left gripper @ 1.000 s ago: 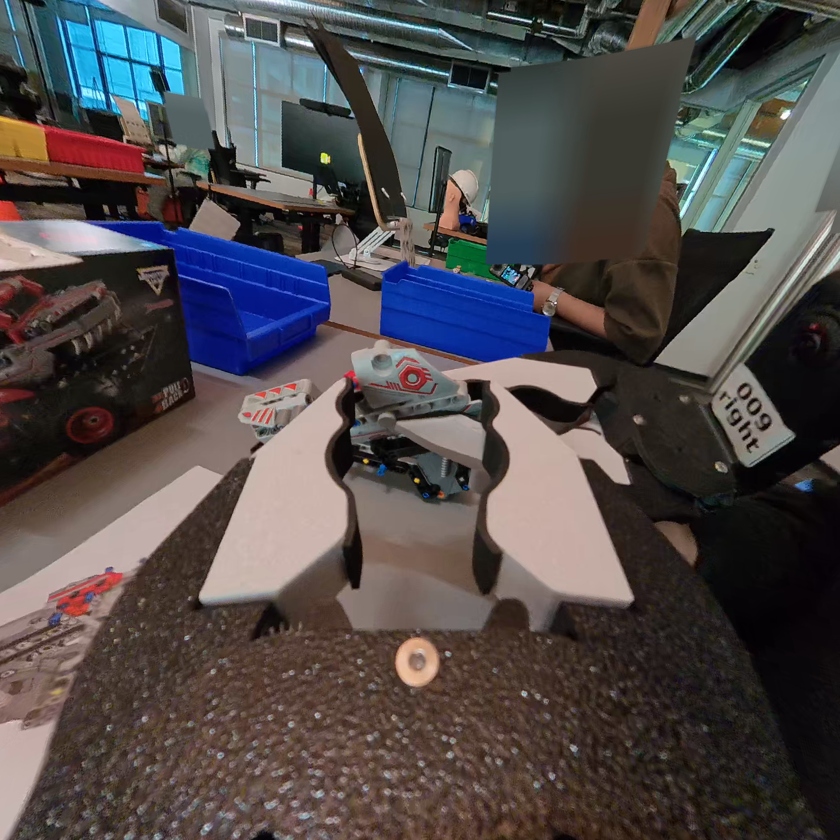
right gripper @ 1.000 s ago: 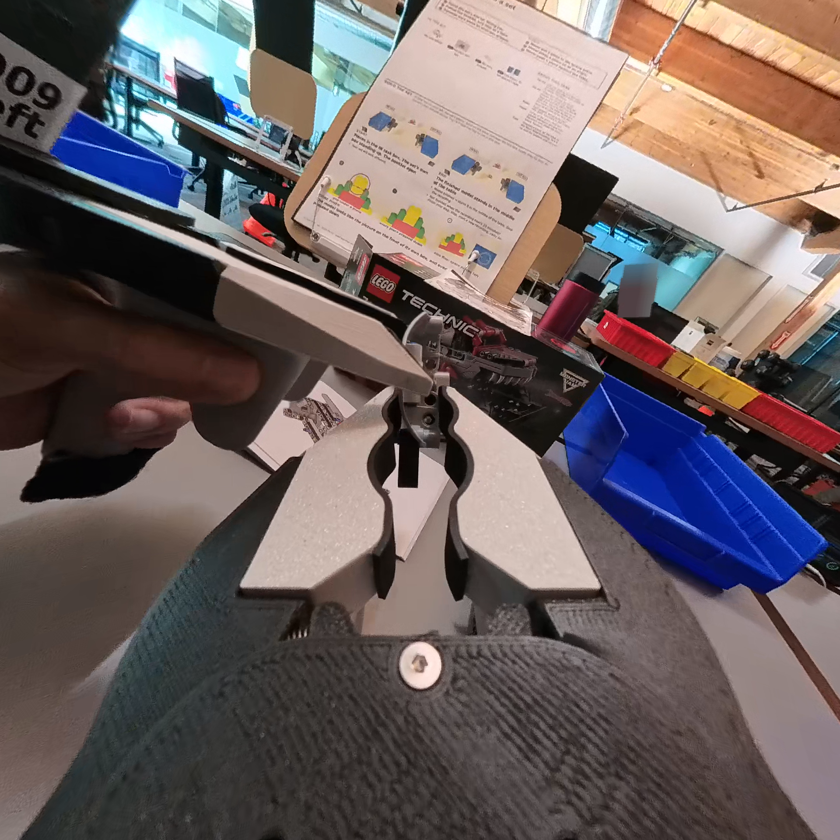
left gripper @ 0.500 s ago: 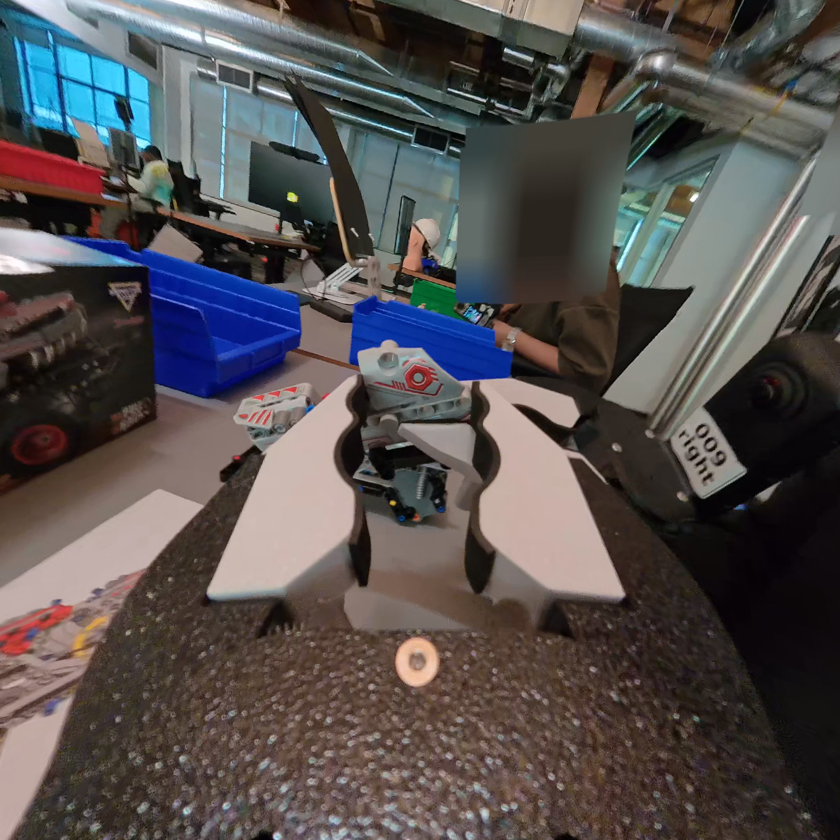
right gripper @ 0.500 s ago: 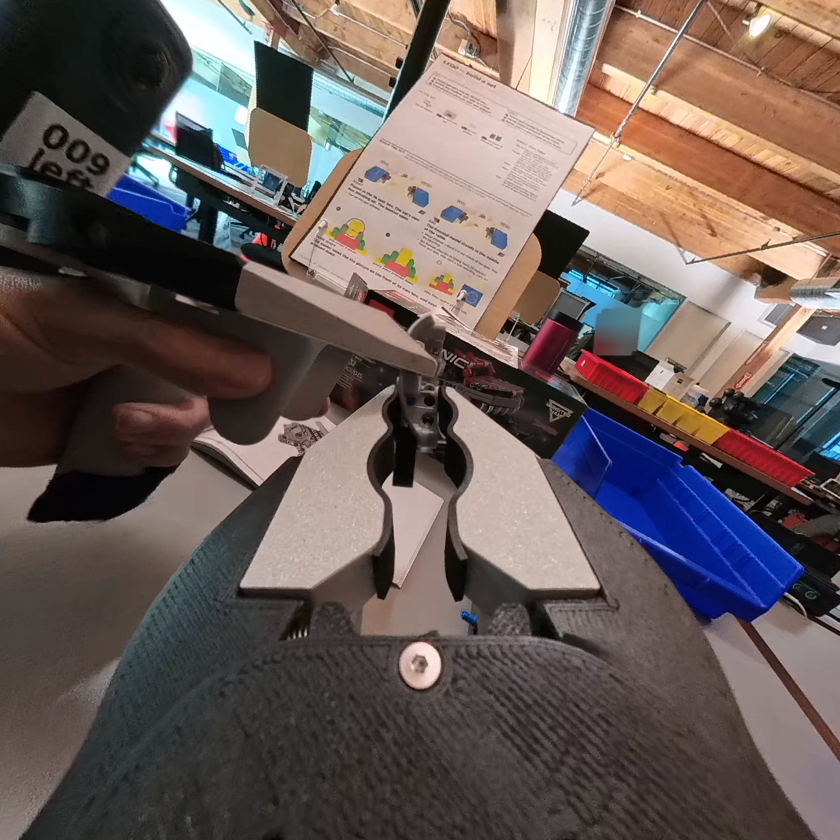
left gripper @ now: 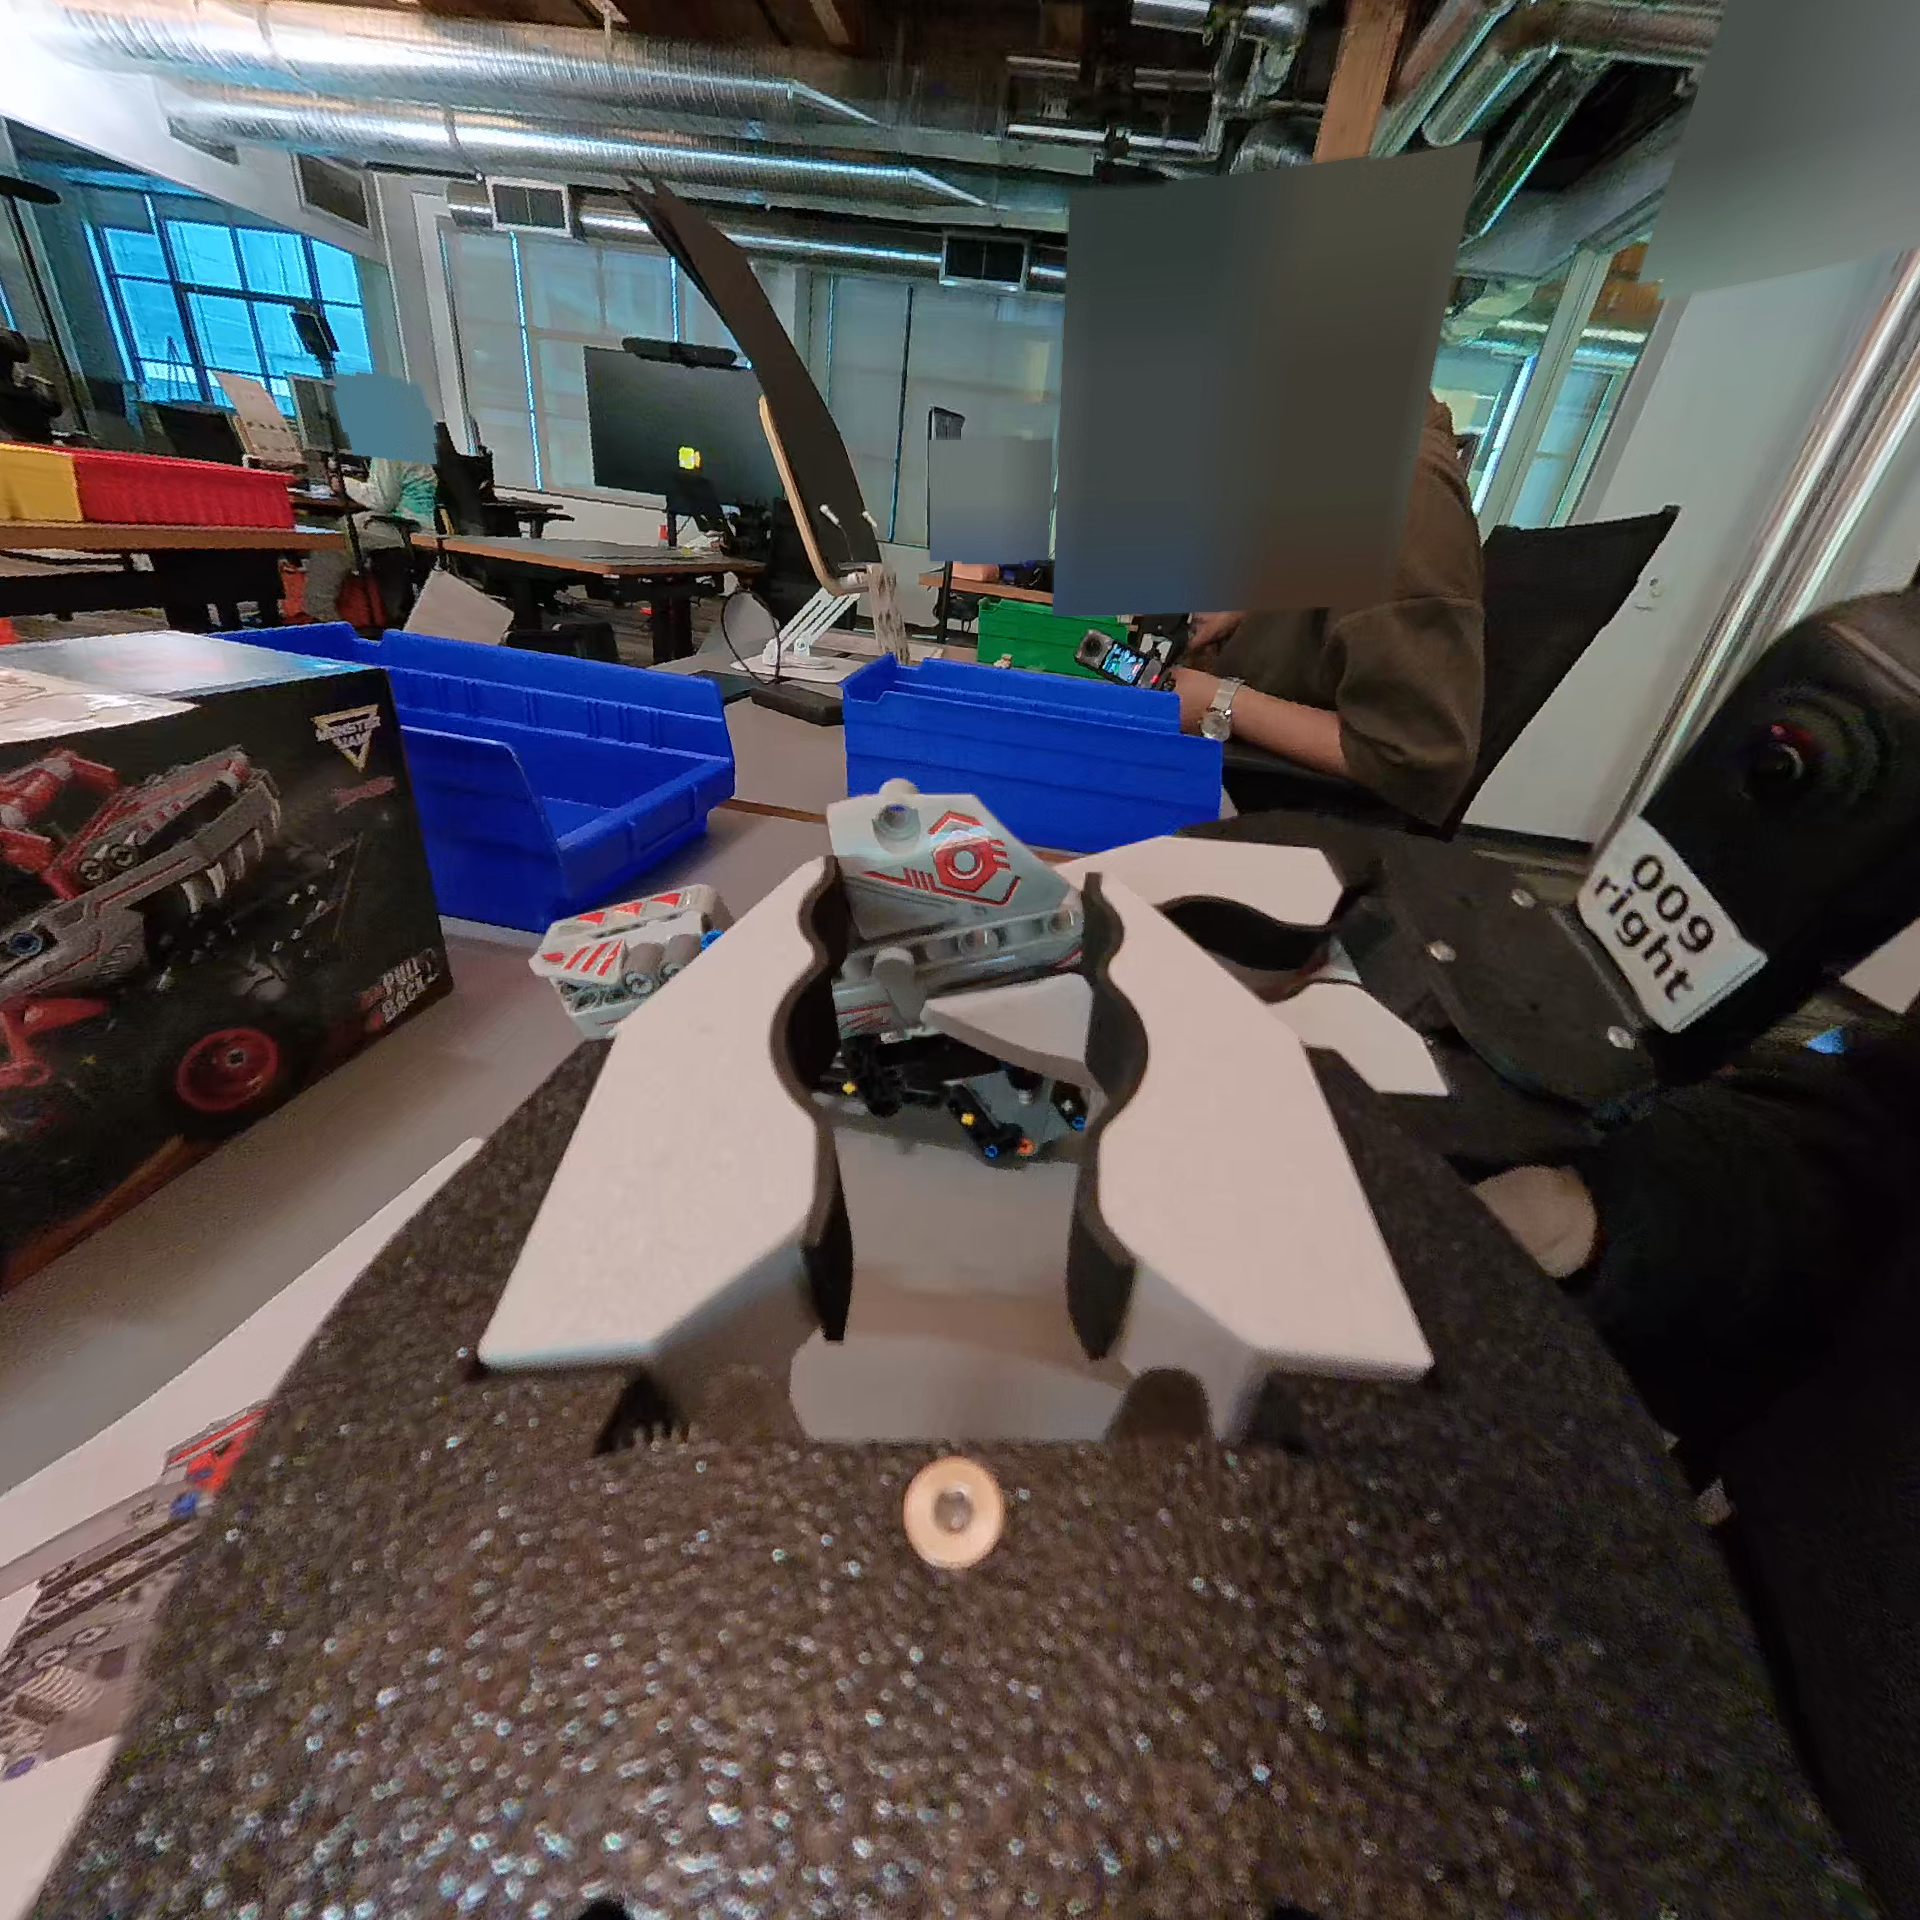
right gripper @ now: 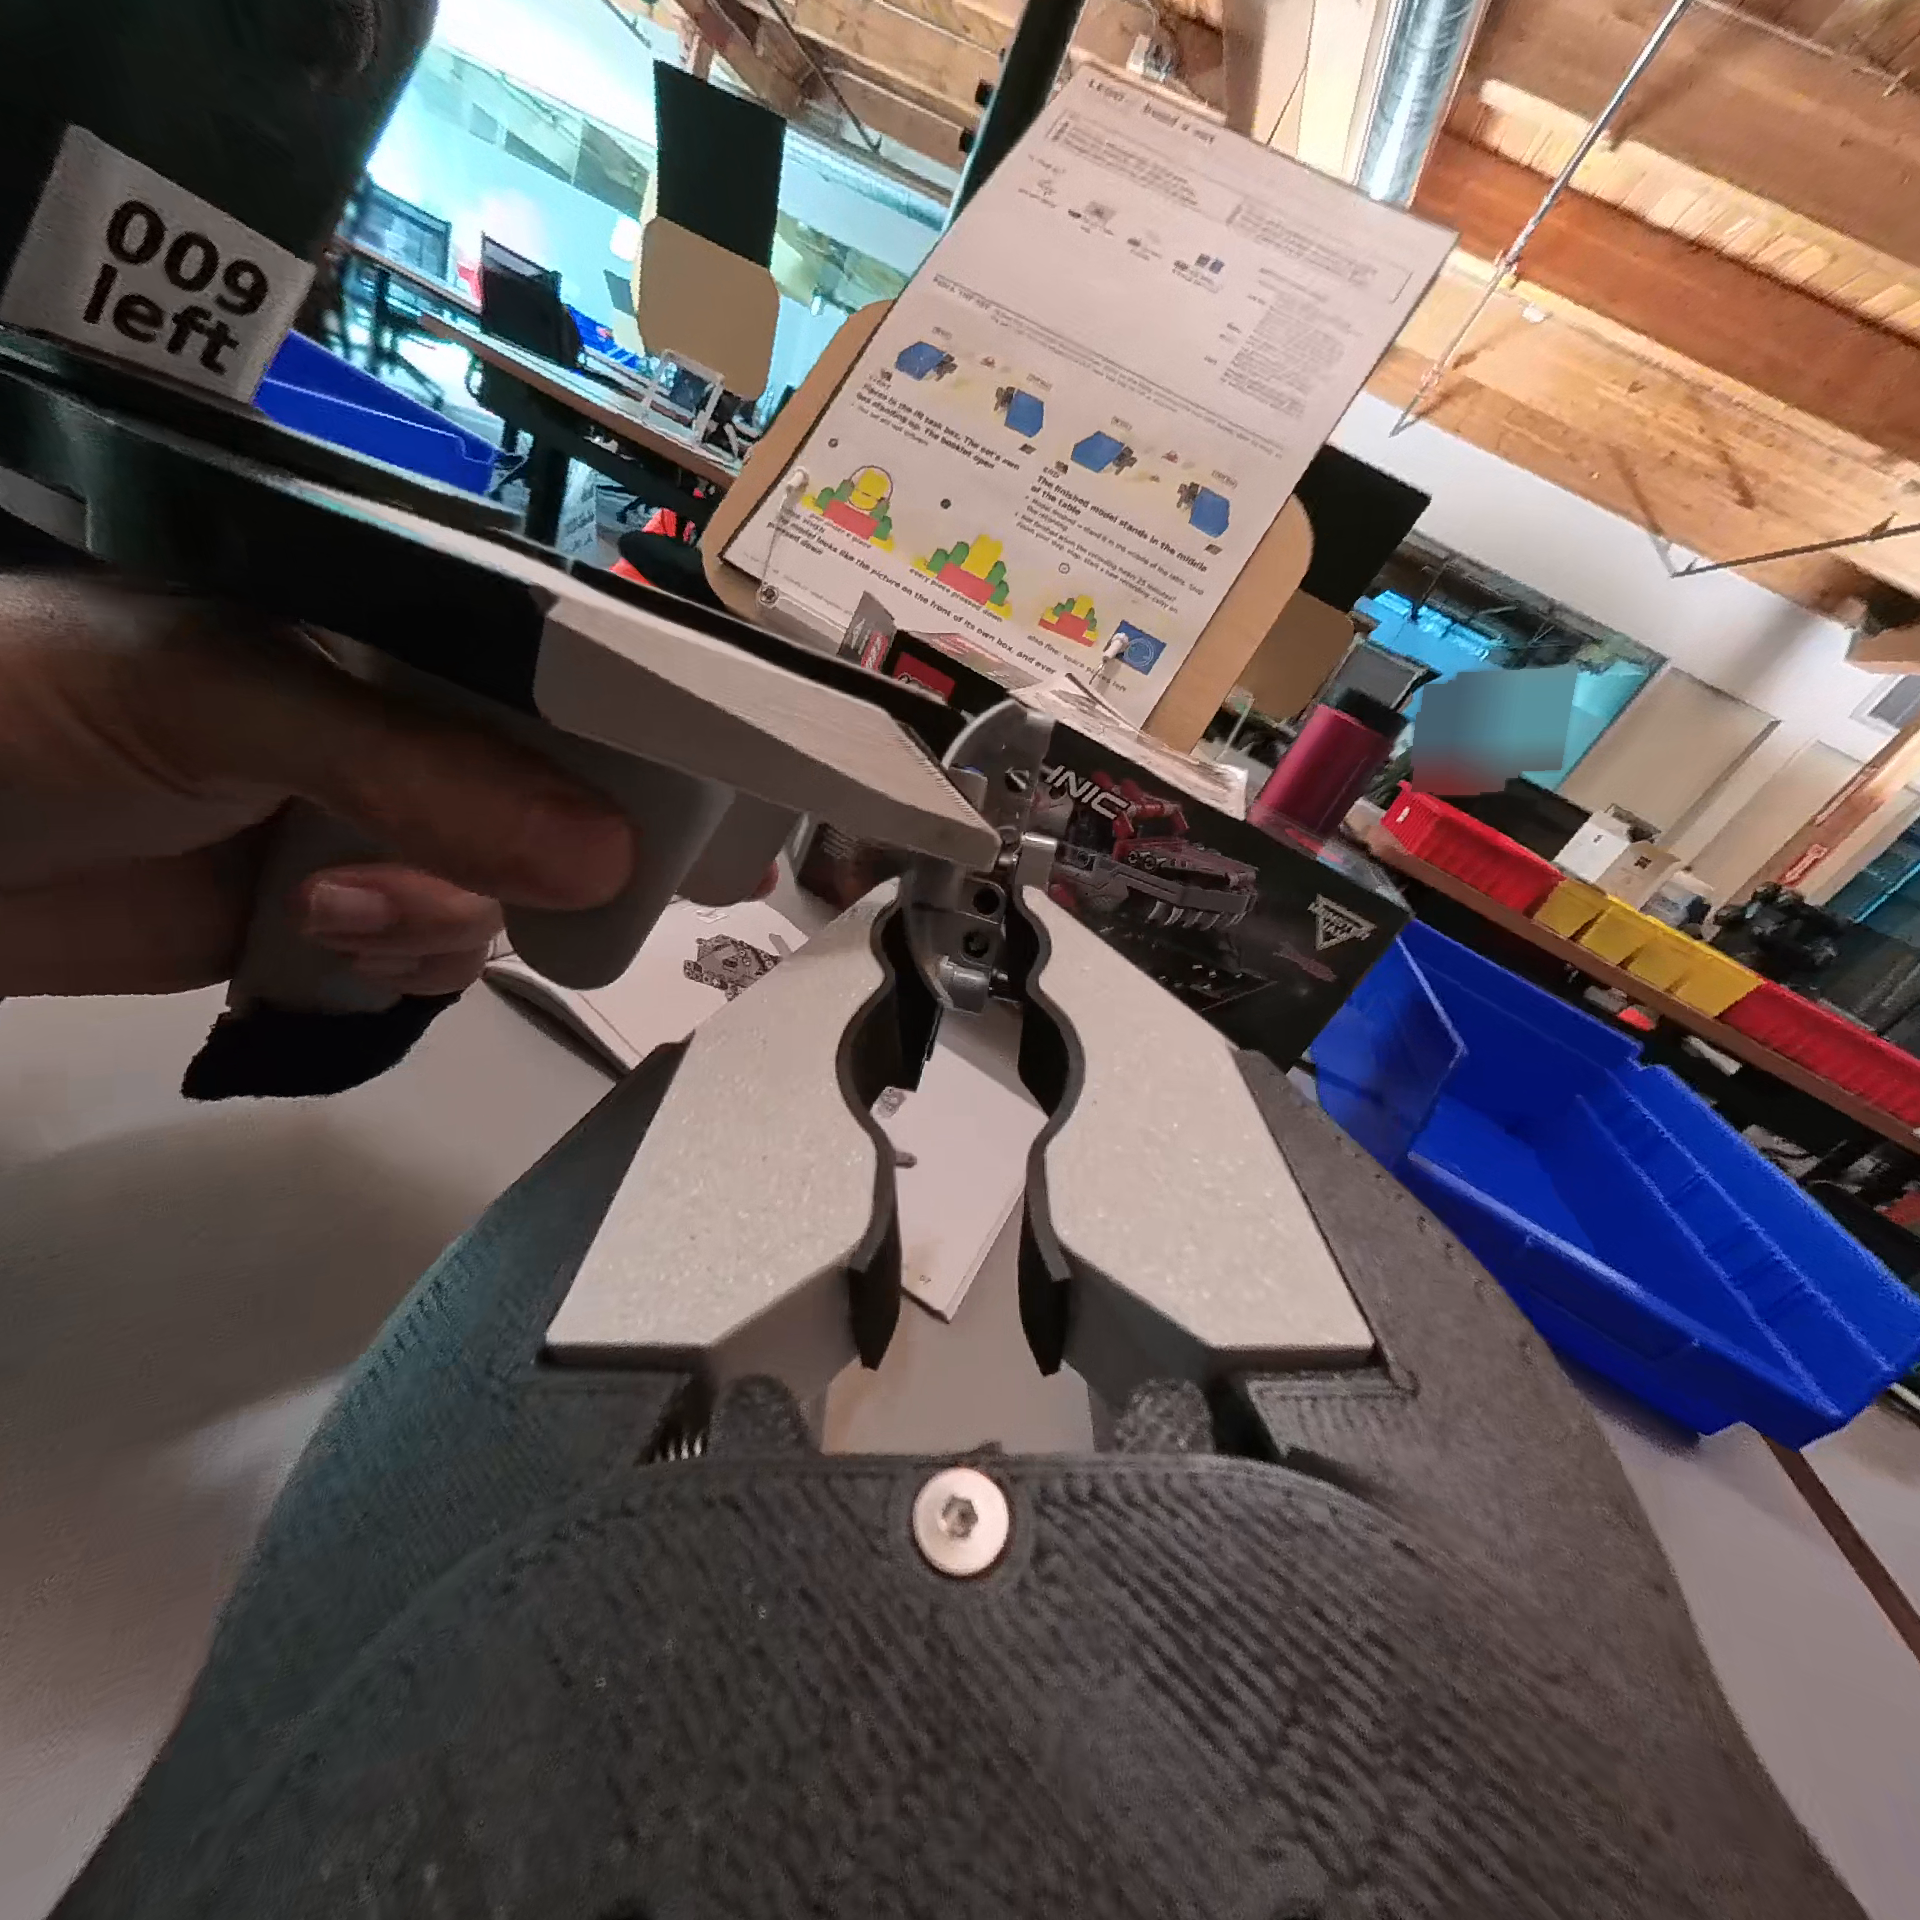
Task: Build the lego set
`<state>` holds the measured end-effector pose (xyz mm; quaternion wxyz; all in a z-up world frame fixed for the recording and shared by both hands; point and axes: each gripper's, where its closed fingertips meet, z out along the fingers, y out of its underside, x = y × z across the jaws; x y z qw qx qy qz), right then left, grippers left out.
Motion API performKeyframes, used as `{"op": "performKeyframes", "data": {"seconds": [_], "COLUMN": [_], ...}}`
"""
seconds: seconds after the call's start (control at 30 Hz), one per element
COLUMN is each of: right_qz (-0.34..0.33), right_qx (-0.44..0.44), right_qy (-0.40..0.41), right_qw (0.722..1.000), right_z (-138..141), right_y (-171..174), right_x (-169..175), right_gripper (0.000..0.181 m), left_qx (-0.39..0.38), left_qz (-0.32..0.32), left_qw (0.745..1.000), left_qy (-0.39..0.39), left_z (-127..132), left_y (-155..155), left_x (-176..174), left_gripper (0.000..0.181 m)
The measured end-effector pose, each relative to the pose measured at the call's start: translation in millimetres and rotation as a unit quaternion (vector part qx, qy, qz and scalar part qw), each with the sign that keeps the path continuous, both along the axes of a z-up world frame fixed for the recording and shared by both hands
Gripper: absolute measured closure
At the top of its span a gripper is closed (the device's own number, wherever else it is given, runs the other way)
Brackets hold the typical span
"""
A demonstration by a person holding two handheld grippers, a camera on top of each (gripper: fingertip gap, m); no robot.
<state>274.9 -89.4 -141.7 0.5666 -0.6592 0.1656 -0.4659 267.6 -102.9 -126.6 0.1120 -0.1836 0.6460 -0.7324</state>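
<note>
Roughly, per item:
left gripper [left gripper: 956, 997]: jaws closed partway on the lego model [left gripper: 940, 914], pinching its sides; likely acting as the steady hold so the other tool can work on it.
right gripper [right gripper: 961, 935]: jaws clamped on the same model's grey beam edge, coming in from the right of the left wrist view; one of its fingertips [left gripper: 997, 1023] sits inside the left gripper's gap, touching the model.
lego model: grey body with a red-marked panel on top, black frame and small blue pins below; appears lifted off the table, held between both tools at scene centre, slightly tilted.
grey pin [right gripper: 961, 982]: sticks out of the beam near the right gripper's tips; looks like the part being seated, can't confirm.
loose panel piece [left gripper: 623, 940]: grey with red marks, lies on the table [left gripper: 499, 997] just left of the model, apart from it; probably the matching side panel waiting its turn.
hand [right gripper: 312, 831]: grips the left tool's handle, seen at left of right wrist view.
set box [left gripper: 187, 904]: stands far left, picture side facing in, handy as reference.
booklet [right gripper: 665, 977]: open on table under the left tool.
blue bins [left gripper: 582, 769]: far side, contents not visible.
stage: mid-build, judged; body partly done, no wheels visible.
risk: two-sided squeeze could pop panels off.
</note>
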Motion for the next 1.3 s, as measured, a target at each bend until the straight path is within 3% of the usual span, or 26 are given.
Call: {"op": "performKeyframes", "data": {"seconds": [0.23,0.37,0.43,0.53,0.6,0.67,0.73,0.83,1.0,1.2,1.3], "right_qz": [0.001,0.09,0.139,0.128,0.154,0.231,0.31,0.381,0.383,0.404,0.401], "right_qx": [-0.013,-0.055,-0.101,-0.145,-0.149,-0.109,-0.06,-0.028,-0.043,-0.018,-0.007], "right_qy": [0.008,0.033,0.061,0.114,0.184,0.266,0.315,0.317,0.312,0.308,0.302], "right_qw": [1.0,0.994,0.983,0.974,0.959,0.929,0.895,0.868,0.868,0.861,0.865], "right_z": [-1,1,4,6,-14,-37,-46,-45,-63,-64,-61], "right_y": [-1,-2,-19,-77,-110,-124,-125,-118,-110,-108,-106], "right_x": [0,-7,-10,13,34,47,53,54,55,45,49], "right_gripper": [0.166,0.155,0.149,0.145,0.146,0.15,0.158,0.168,0.154,0.162,0.168], "left_qx": [-0.018,0.043,0.043,0.08,0.085,0.103,0.132,0.162,0.18,0.154,0.126], "left_qz": [-0.018,0.006,-0.001,-0.002,-0.009,-0.014,-0.013,-0.015,-0.021,-0.051,-0.063], "left_qw": [0.999,0.998,0.998,0.995,0.996,0.994,0.991,0.987,0.983,0.985,0.989], "left_qy": [0.023,-0.049,-0.049,-0.053,-0.04,-0.026,-0.015,-0.013,0.014,0.059,0.044], "left_z": [-1,-6,-7,-18,-22,-30,-41,-51,-65,-79,-70], "left_y": [0,-1,-1,-7,-16,-26,-36,-48,-64,-78,-79], "left_x": [0,6,7,11,15,23,30,38,48,49,47], "left_gripper": [0.139,0.139,0.139,0.139,0.139,0.139,0.139,0.139,0.139,0.14,0.14]}}
